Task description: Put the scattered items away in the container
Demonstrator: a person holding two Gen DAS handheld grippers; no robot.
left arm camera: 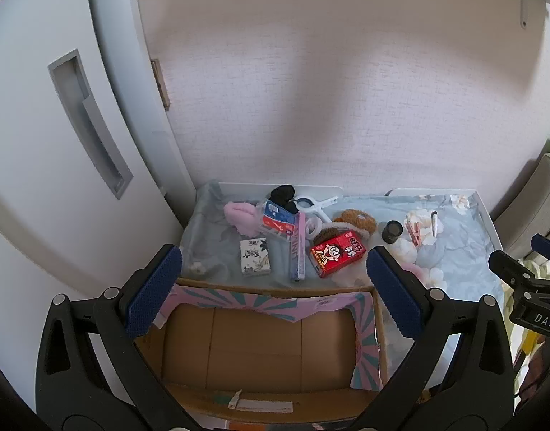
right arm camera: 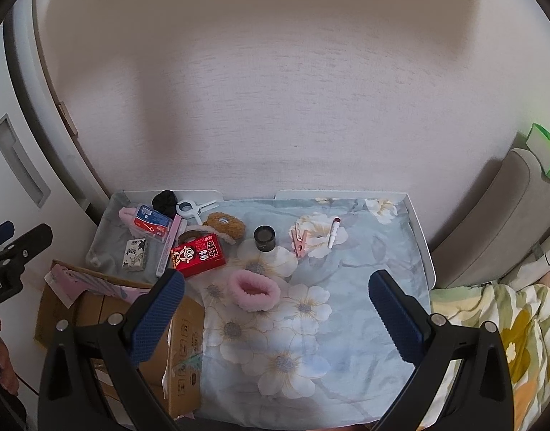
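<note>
I hold both claws wide, empty: left gripper (left arm camera: pixel 273 285), right gripper (right arm camera: pixel 276 310) | pink scrunchie (right arm camera: pixel 254 290) nearest: soft, light; I'd pinch 1 side of its ring | cardboard box (left arm camera: pixel 260 344) empty

A cardboard box (right arm camera: pixel 183 327) is set at the near left of the table (right arm camera: pixel 424 248), on the cloth (right arm camera: pixel 346 341). Behind it, a milk carton (right arm camera: pixel 197 254), a long slim box (right arm camera: pixel 167 248) and a small patterned box (right arm camera: pixel 134 254) are laid side by side. Right of the carton a jar (right arm camera: pixel 264 239) is placed, with a clothes peg (right arm camera: pixel 299 241) and a small tube (right arm camera: pixel 334 232) further right. A fluffy band (right arm camera: pixel 254 290) is laid before the jar.
</note>
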